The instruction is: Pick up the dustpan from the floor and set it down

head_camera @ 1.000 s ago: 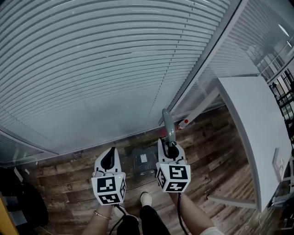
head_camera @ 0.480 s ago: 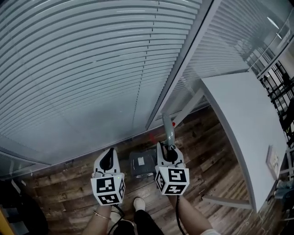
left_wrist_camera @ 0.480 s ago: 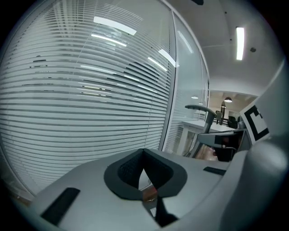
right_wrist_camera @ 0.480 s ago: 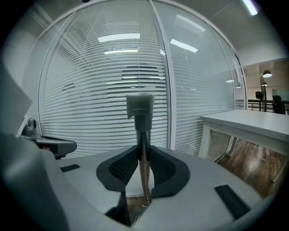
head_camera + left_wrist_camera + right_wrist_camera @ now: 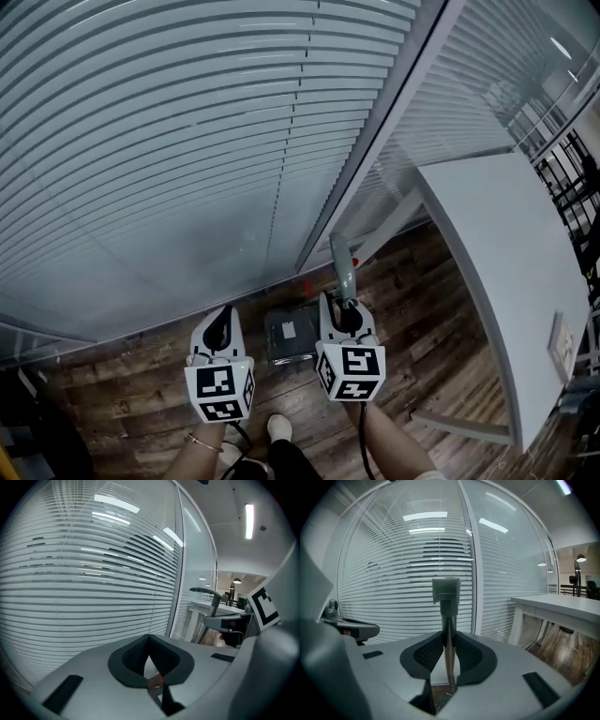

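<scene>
A grey dustpan hangs from my right gripper, which is shut on its long handle. The handle sticks up past the jaws, and the pan hangs low between the two grippers over the wooden floor. In the right gripper view the handle stands upright between the dark pads, with its capped end above them. My left gripper is level with the right one and to the left of the pan. Its pads meet at the tip with nothing between them.
A glass wall with white blinds runs close ahead, with a metal post in it. A white table stands to the right on the wooden floor. The person's shoe shows below the grippers.
Both grippers have moved along the glass wall together, the right one carrying the dustpan. The table now sits closer in on the right, and the person's feet have shifted lower in view.
</scene>
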A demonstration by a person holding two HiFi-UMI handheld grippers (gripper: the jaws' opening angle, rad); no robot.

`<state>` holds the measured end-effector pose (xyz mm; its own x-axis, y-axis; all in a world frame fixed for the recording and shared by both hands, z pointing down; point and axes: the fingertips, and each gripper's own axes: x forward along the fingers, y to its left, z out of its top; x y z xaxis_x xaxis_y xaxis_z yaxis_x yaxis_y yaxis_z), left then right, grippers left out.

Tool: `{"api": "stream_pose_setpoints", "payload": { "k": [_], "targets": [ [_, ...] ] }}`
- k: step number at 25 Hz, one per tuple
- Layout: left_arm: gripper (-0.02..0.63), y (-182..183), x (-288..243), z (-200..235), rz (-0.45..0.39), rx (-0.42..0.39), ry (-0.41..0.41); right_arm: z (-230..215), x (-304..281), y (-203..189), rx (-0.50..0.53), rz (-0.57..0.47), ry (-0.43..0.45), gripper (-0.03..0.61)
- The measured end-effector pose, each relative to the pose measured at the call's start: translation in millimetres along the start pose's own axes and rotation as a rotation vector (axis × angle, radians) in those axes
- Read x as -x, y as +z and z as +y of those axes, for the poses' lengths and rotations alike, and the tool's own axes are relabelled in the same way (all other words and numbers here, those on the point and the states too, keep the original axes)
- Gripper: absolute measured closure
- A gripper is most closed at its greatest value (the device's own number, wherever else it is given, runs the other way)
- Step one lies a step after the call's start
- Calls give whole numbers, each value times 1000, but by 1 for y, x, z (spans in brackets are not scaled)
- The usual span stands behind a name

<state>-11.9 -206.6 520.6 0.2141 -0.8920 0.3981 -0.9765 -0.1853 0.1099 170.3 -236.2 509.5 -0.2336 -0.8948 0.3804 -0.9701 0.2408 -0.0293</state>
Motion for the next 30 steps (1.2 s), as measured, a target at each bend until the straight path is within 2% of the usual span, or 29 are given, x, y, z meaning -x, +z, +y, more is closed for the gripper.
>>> {"api": "stream_pose_setpoints", "payload": {
  "k": [14, 22, 30],
  "targets": [
    [604, -22, -58, 5, 21, -10, 19, -9, -57, -38, 69, 21, 24, 482],
    [604, -49, -67, 10, 73, -9, 37, -10, -72, -56, 98, 32, 42, 482],
    [604, -62, -64, 11, 96, -8, 40, -10, -80, -60, 83, 21, 54, 482]
  ]
}}
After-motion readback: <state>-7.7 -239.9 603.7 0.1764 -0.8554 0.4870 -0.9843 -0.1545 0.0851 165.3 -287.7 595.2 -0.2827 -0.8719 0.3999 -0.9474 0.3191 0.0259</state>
